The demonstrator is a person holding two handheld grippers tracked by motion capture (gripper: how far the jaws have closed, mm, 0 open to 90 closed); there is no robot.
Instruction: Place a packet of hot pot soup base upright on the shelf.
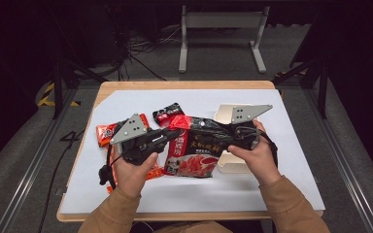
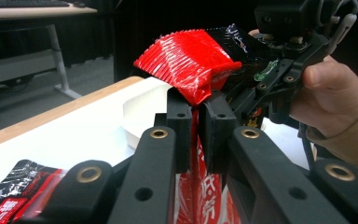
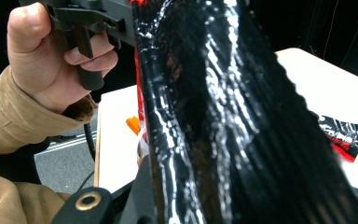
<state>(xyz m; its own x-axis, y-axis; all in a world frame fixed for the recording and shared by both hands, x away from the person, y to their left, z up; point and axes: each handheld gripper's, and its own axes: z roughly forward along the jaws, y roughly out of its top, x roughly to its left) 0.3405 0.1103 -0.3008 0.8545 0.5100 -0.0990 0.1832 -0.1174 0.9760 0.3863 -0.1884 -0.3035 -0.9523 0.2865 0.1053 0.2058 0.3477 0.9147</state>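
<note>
A large red and black snack bag (image 1: 194,151) hangs stretched between my two grippers above the white sheet. My left gripper (image 1: 171,134) is shut on the bag's red crimped end; in the left gripper view the pads (image 2: 182,122) pinch that red edge (image 2: 191,60). My right gripper (image 1: 219,132) clamps the bag's black end from the other side, as the left gripper view also shows it (image 2: 263,81). The glossy black side of the bag (image 3: 223,116) lies right before the right gripper view's camera and covers its jaws. The person's other hand (image 3: 51,60) holds the left gripper's handle at upper left.
A white box (image 1: 222,113) stands behind and under the right hand. A small black and red packet (image 1: 168,112) and an orange-red packet (image 1: 106,132) lie at the back left of the white sheet (image 1: 281,141). The wooden table edge (image 1: 184,85) runs behind.
</note>
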